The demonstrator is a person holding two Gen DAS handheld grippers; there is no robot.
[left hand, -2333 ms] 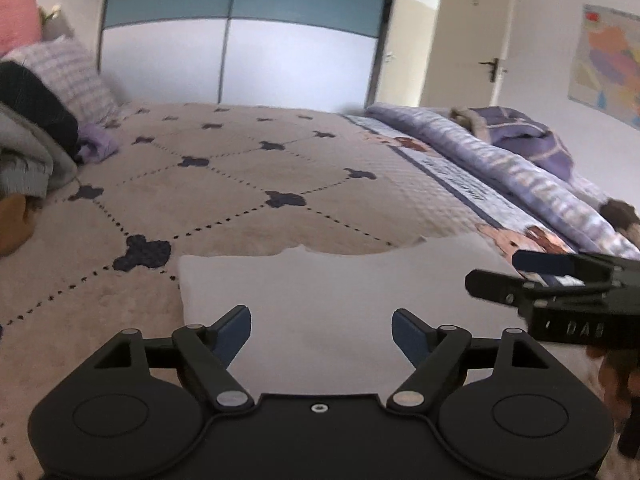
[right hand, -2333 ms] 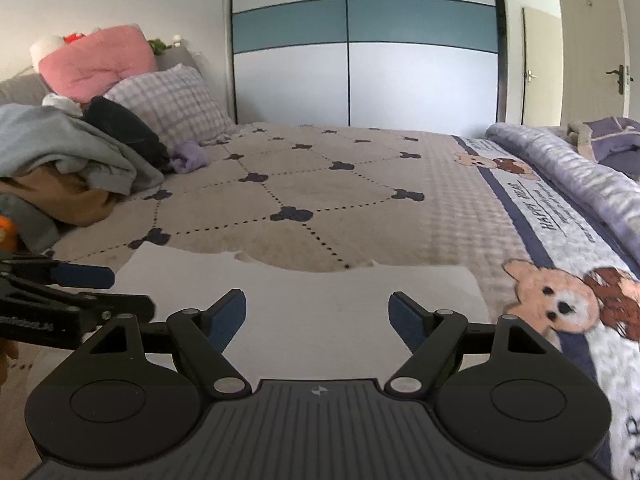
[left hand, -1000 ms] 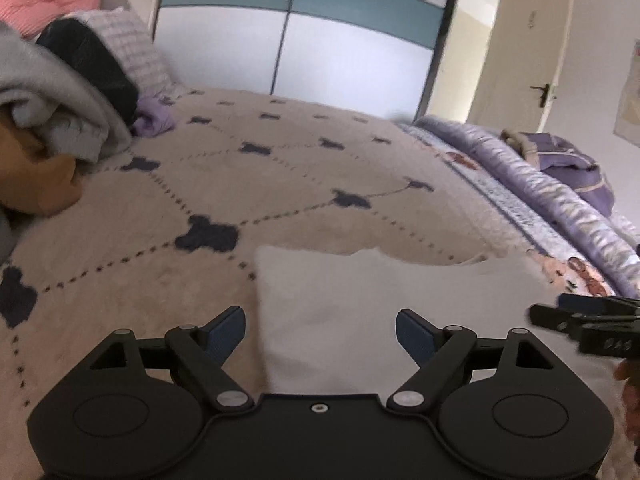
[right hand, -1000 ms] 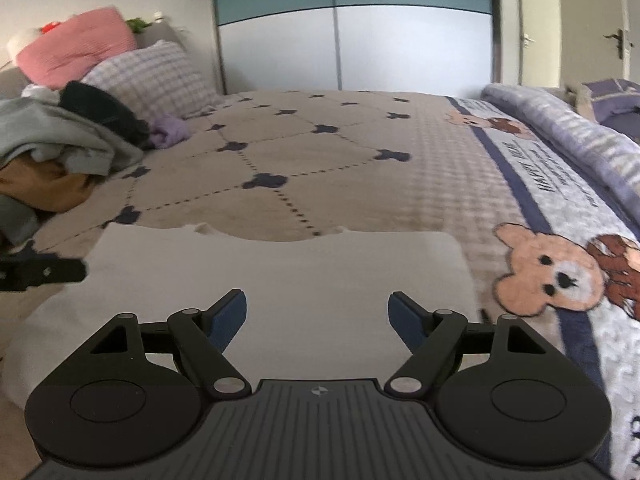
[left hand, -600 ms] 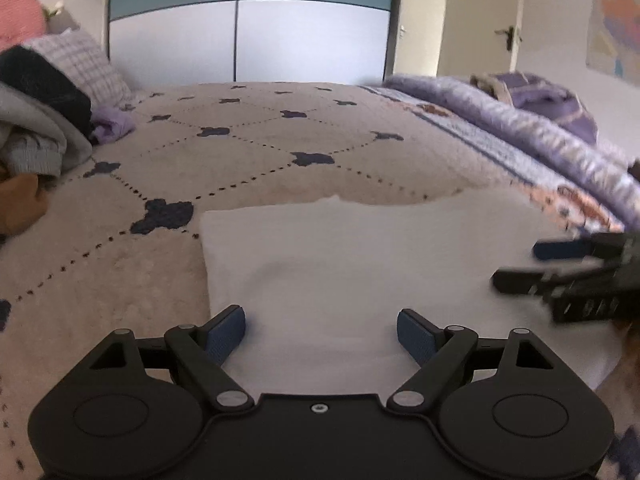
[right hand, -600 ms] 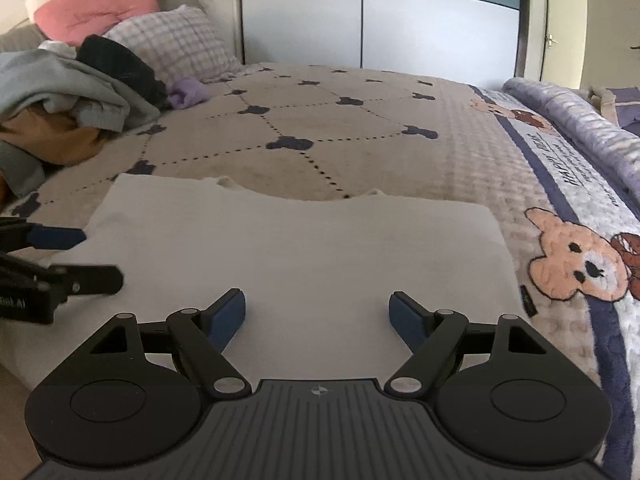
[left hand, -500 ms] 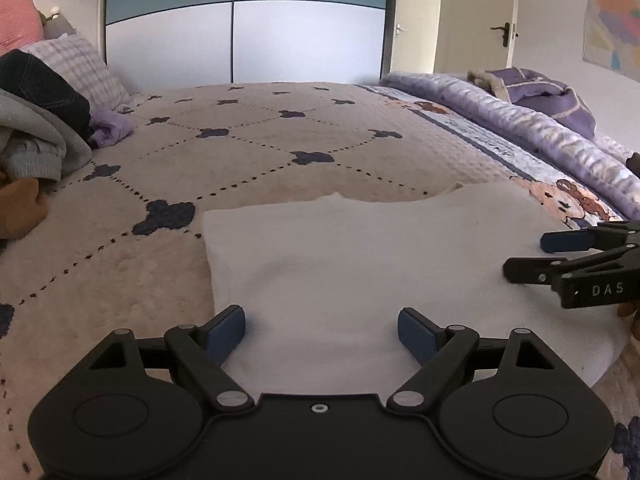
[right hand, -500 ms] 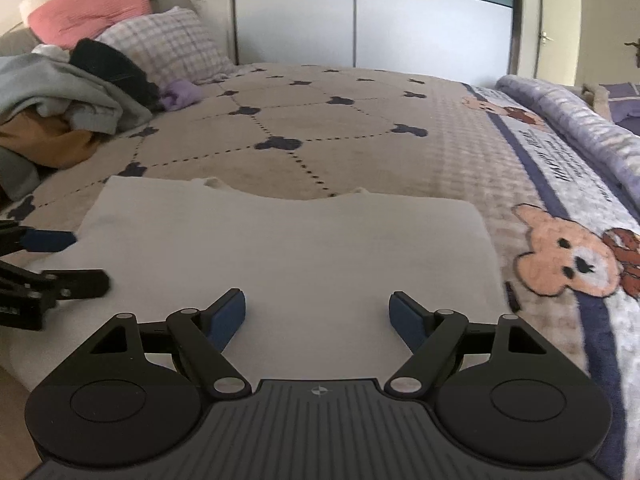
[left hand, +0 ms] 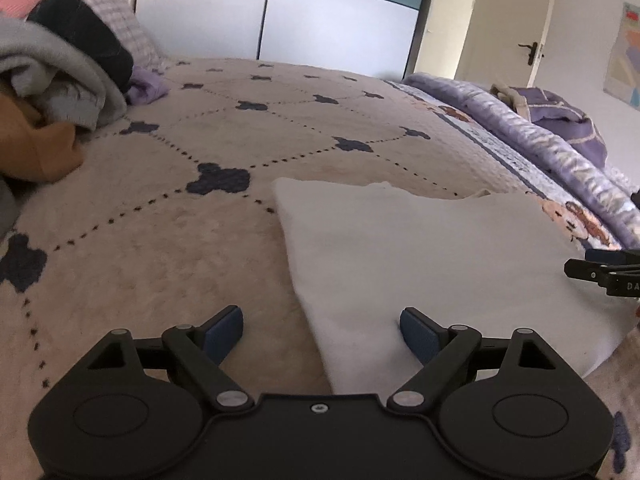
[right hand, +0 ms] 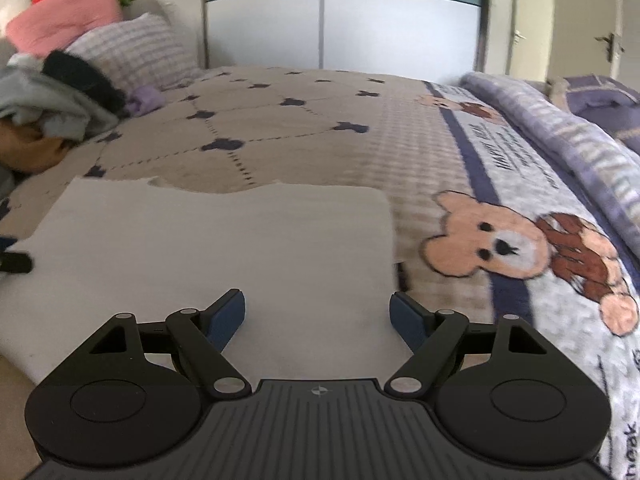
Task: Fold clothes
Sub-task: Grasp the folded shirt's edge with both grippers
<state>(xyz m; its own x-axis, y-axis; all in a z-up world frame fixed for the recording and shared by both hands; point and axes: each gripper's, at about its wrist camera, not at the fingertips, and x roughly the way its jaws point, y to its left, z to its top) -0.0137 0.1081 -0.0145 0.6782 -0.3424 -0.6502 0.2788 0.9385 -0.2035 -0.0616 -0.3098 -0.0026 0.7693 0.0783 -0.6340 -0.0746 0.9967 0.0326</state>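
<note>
Left gripper point(left hand: 322, 330): jaws wide apart, holding nothing. They straddle the near left edge of the white garment point(left hand: 420, 260), one pad over bare bedspread and the other over the cloth. That placement suits taking the left edge or corner, though nothing is pinched at present.

Right gripper point(right hand: 318, 316): jaws equally wide, empty. Both pads sit low over the near right part of the garment point(right hand: 224, 240), the right-hand pad close to its right border. The two tools thus stand at opposite ends of the same near edge, a symmetrical stance that fits lifting or squaring the cloth with both hands at once.

The garment lies flat on the bed point(left hand: 160, 240), near its foot, spread as a smooth rectangle with straight sides. The far edge shows a shallow dip, possibly a neckline. No sleeves protrude, so it may already be folded in at the sides; equally it may be a sleeveless item laid out whole. The views do not settle which.

At the head of the bed, well apart from the garment, a heap of clothes point(right hand: 52, 120) in grey, black and brown rests against the pillows point(right hand: 132, 52). A purple quilt point(right hand: 580, 152) runs along the right side, clear of the working area.
</note>
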